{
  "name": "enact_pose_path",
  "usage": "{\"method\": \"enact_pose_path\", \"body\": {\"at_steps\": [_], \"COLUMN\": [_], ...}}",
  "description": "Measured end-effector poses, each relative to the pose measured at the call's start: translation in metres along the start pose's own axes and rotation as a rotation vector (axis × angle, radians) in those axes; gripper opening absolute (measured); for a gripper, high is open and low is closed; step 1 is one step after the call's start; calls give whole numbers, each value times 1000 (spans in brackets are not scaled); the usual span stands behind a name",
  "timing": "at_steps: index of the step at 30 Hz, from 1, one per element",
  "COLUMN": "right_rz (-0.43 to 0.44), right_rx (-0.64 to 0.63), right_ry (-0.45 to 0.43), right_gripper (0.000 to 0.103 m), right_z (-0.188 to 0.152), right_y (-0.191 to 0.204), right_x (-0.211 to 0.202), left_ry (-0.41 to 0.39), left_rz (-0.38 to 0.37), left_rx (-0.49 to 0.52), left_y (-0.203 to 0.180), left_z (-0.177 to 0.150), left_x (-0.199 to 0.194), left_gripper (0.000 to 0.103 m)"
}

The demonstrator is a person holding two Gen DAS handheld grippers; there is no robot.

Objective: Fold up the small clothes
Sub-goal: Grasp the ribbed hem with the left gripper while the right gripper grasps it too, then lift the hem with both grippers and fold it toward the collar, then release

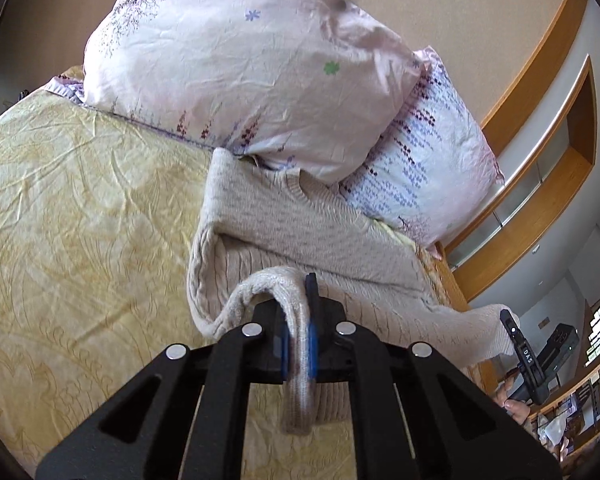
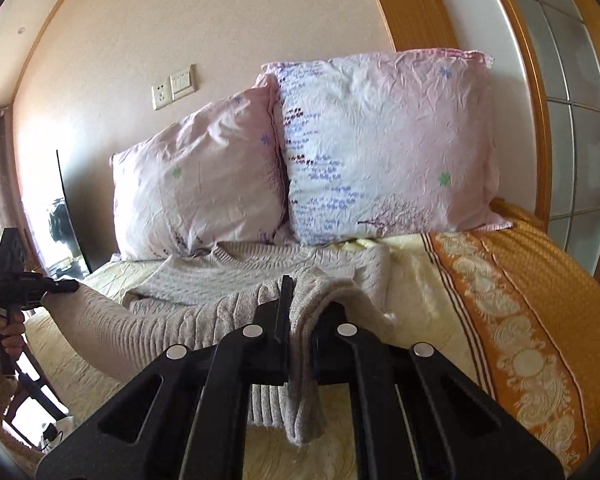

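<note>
A beige knit sweater [image 1: 292, 220] lies on the yellow bed sheet [image 1: 80, 200] with its neck toward the pillows. My left gripper [image 1: 297, 320] is shut on a bunched edge of it, and the fabric droops over and below the blue pads. Farther right in the left wrist view, my right gripper [image 1: 509, 320] pinches another lifted corner. In the right wrist view the right gripper [image 2: 304, 312] is shut on a thick fold of the sweater [image 2: 228, 276]. The left gripper [image 2: 68, 286] holds the stretched corner at the far left, with a hand [image 2: 2, 326] on its handle.
Two pink floral pillows [image 2: 196, 192] [image 2: 380, 148] lean on the wall behind the sweater. The sheet's orange patterned border [image 2: 520, 300] runs along the bed's right side. A wooden-framed glass partition [image 2: 572, 120] stands at the right, and a dark screen [image 2: 70, 220] at the left.
</note>
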State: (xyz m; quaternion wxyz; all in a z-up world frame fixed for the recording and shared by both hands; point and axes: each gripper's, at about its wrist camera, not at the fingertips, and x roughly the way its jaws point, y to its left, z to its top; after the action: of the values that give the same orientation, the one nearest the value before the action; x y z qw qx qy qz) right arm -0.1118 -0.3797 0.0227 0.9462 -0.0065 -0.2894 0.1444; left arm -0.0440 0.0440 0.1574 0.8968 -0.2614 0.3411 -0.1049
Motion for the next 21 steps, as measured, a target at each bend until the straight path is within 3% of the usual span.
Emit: {"method": "enact_pose_path", "body": {"at_steps": [7, 11, 15, 21], "right_rz": [-122, -176, -233, -293], "right_rx": [-63, -36, 55, 261], "right_ry": [-73, -69, 8, 214], "right_gripper": [7, 7, 7, 7], "right_z": [36, 49, 49, 23], "right_y": [14, 16, -2, -39], "right_x": [52, 94, 142, 210], "left_ry": [-61, -75, -32, 50], "left_rz": [48, 102, 167, 222], "left_rx": [-1, 7, 7, -36], "left_y": [-3, -1, 10, 32], "left_z": [59, 89, 107, 114], "left_x": [37, 76, 124, 182], "left_gripper": [6, 6, 6, 6]}}
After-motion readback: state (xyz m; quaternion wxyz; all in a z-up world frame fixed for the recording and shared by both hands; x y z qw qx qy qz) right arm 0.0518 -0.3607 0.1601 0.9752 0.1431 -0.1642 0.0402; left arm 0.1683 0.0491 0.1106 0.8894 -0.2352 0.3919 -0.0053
